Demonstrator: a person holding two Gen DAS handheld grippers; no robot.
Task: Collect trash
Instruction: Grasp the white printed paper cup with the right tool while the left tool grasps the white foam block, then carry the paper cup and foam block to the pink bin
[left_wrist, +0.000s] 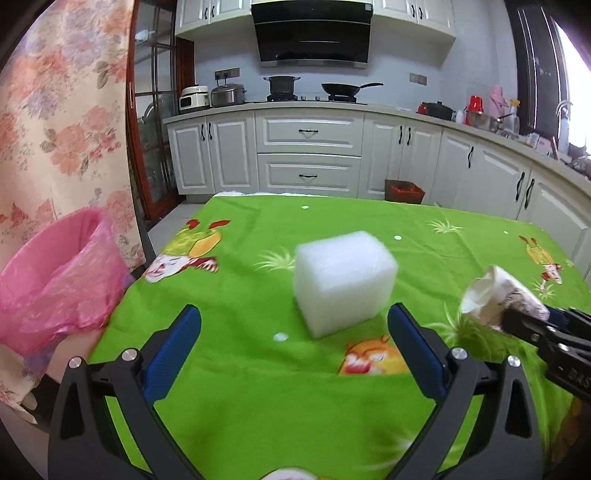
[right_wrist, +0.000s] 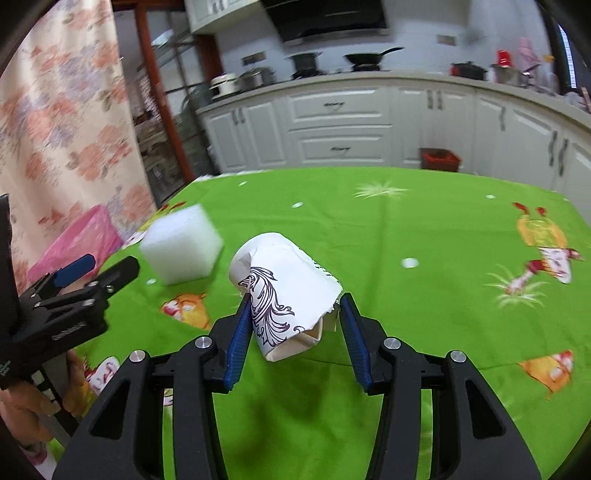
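A white foam block sits on the green tablecloth, just ahead of my open, empty left gripper. It also shows in the right wrist view. My right gripper is shut on a crushed white paper cup with a black pattern, held above the cloth. The cup and the right gripper show at the right edge of the left wrist view. A bin lined with a pink bag stands off the table's left edge.
A floral curtain hangs at the left behind the pink bag. White kitchen cabinets and a stove with pots run along the back. A dark red box sits on the floor beyond the table.
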